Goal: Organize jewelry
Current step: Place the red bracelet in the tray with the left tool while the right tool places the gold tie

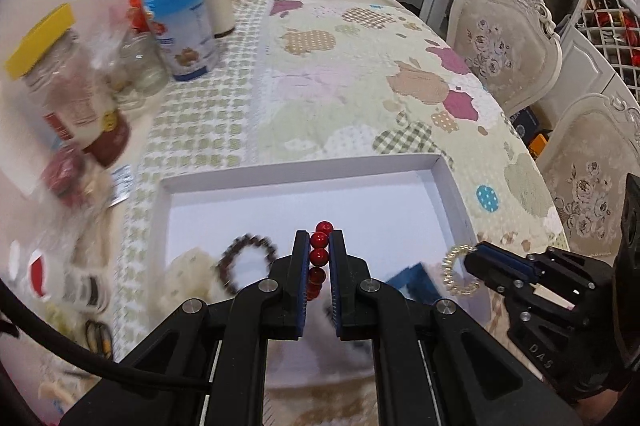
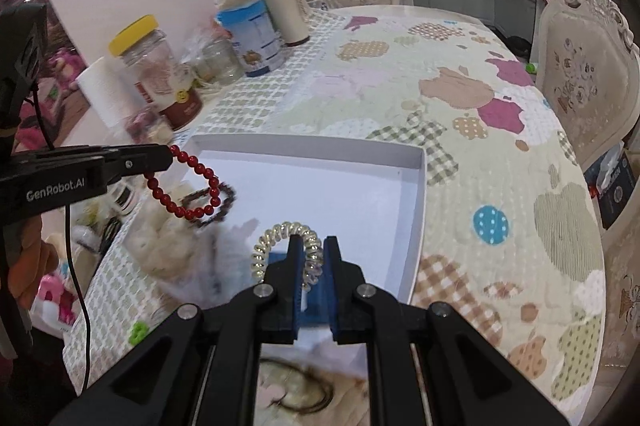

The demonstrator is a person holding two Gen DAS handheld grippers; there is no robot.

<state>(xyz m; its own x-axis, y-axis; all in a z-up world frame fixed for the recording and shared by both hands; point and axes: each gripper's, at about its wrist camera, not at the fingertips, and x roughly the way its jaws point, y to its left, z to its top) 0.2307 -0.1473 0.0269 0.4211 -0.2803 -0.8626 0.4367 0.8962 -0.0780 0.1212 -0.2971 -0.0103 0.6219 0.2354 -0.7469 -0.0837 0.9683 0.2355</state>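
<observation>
My left gripper is shut on a red bead bracelet and holds it above the near-left part of a white shallow box. From the right wrist view the red bracelet hangs as a loop from the left gripper. My right gripper is shut on a clear spiral hair tie, over the box's near edge. The hair tie and right gripper show at the right in the left wrist view. A dark brown bead bracelet lies in the box.
Jars and tins stand at the table's left with a yellow-lid jar. Fluffy white items and a blue object lie near the box. Upholstered chairs stand at the right. The patterned tablecloth covers the table.
</observation>
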